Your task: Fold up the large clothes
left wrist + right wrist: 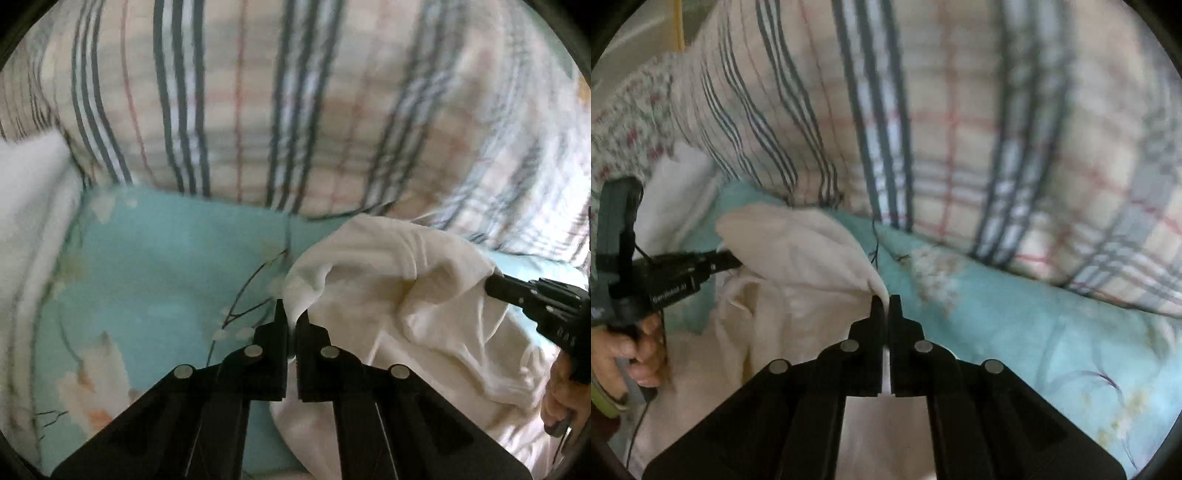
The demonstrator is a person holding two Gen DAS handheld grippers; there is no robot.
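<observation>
Gripping the white garment point(413, 280) at two separate points, both grippers are closed on fabric. The left gripper point(291, 314) pinches an edge of the cloth between its black fingertips; a thin strip of white shows in the narrow gap between the jaws. The right gripper point(885, 301) holds another edge the same way, with white fabric visible between its closed jaws down to their base.

The garment lies bunched on a turquoise floral bedsheet point(166, 258), raised into a loose fold between the two grip points and trailing toward the near edge of the bed. In the left wrist view the right gripper enters from the right side with its tip buried in the fold. In the right wrist view the left gripper point(727, 258) enters from the left, tip against the cloth, held by a hand point(631, 347) wrapped around its handle.

Behind the garment, a plaid quilt point(960, 147) in beige with dark blue and red stripes lies heaped across the bed. A small-flowered fabric point(631, 110) shows at the far left of the right wrist view.
</observation>
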